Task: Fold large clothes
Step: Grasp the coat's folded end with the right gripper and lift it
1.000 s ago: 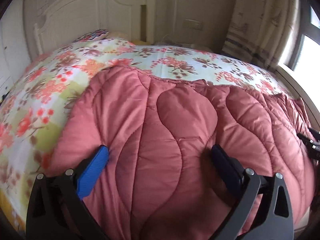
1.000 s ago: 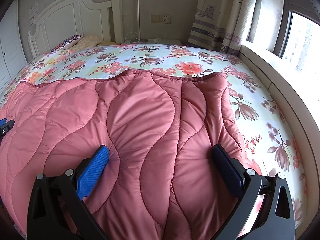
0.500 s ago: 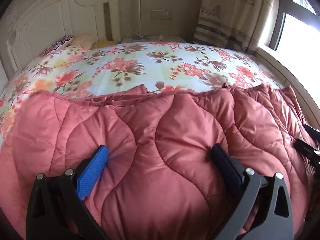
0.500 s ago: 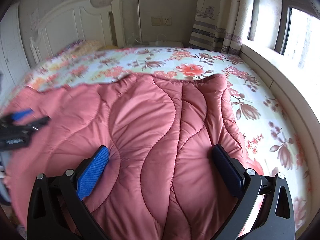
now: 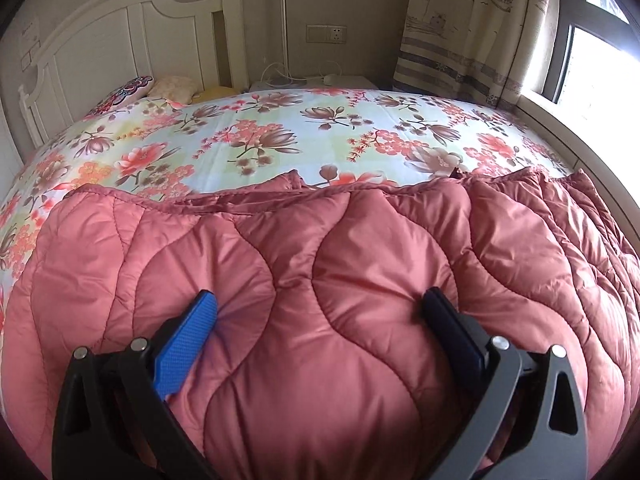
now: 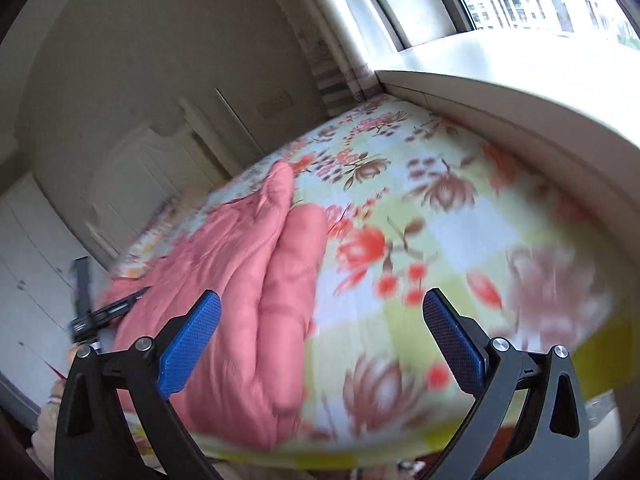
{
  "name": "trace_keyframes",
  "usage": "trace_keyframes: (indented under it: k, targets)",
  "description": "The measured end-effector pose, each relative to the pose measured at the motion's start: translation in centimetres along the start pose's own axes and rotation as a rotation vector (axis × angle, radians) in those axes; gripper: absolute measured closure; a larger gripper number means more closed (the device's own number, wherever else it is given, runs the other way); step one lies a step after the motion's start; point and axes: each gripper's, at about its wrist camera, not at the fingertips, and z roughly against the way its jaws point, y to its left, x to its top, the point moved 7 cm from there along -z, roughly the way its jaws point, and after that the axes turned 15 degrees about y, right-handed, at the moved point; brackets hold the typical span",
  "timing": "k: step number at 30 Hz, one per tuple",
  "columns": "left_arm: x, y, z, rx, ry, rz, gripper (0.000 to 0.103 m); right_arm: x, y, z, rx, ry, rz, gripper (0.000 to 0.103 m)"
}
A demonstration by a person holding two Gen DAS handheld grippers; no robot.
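Note:
A pink quilted comforter [image 5: 320, 300] lies across the near half of the bed; its far edge is folded. My left gripper [image 5: 320, 320] is open, with its fingers resting against the comforter. The right wrist view is tilted and blurred: the comforter [image 6: 248, 272] is seen from its right end on the floral sheet [image 6: 460, 240]. My right gripper [image 6: 320, 320] is open and empty, apart from the comforter. The left gripper [image 6: 96, 312] shows at the left edge of that view.
A floral sheet [image 5: 280, 136] covers the bed. A white headboard [image 5: 100, 48] and pillows [image 5: 132, 88] are at the far left. A curtain [image 5: 472, 28] and window [image 5: 592, 48] stand at the right, with a window ledge [image 6: 520, 92] beside the bed.
The right gripper has swung away to the right and tilted, off the comforter. The left gripper's view has shifted right along the comforter.

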Motion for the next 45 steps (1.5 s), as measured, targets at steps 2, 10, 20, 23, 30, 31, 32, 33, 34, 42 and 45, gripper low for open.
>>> trace_keyframes:
  k: [2, 10, 20, 23, 30, 31, 32, 33, 34, 42, 45]
  targets:
    - [0.0, 0.0, 0.0, 0.002, 0.000, -0.001, 0.002, -2.3, 0.0, 0.4, 0.036, -0.012, 0.006, 0.005]
    - [0.0, 0.0, 0.0, -0.003, -0.001, 0.005, 0.002, -7.3, 5.4, -2.1, 0.090, 0.078, 0.132, 0.008]
    - [0.0, 0.1, 0.1, -0.002, -0.001, 0.014, 0.002, -7.6, 8.7, -4.4, 0.163, 0.168, 0.130, 0.005]
    - [0.0, 0.3, 0.1, -0.010, 0.000, 0.028, 0.002, -5.7, 8.6, -5.8, 0.204, 0.176, 0.023, 0.004]
    - [0.0, 0.4, 0.0, -0.033, 0.007, 0.040, 0.002, -2.8, 14.7, -9.2, 0.170, 0.173, 0.084, 0.004]
    - [0.1, 0.6, 0.0, -0.038, 0.007, 0.045, 0.002, -1.7, 14.7, -9.0, 0.167, 0.128, 0.052, 0.004]
    - [0.1, 0.8, 0.0, -0.037, 0.005, 0.057, 0.002, -0.9, 14.4, -8.7, 0.173, 0.097, 0.012, 0.004]
    - [0.1, 1.0, 0.0, -0.036, 0.003, 0.071, 0.002, 0.1, 13.8, -8.6, 0.191, 0.067, -0.056, 0.004]
    - [0.1, 1.2, 0.0, -0.033, 0.001, 0.081, 0.002, 1.0, 12.8, -8.9, 0.227, 0.048, -0.148, 0.004]
    - [0.3, 0.1, 1.2, -0.019, -0.055, 0.046, 0.002, 1.8, 14.2, -6.6, 0.206, -0.085, 0.045, 0.071]
    - [1.4, -2.8, 2.1, 0.004, -0.136, -0.047, 0.002, 0.9, 16.4, -2.6, 0.139, -0.214, 0.198, 0.071]
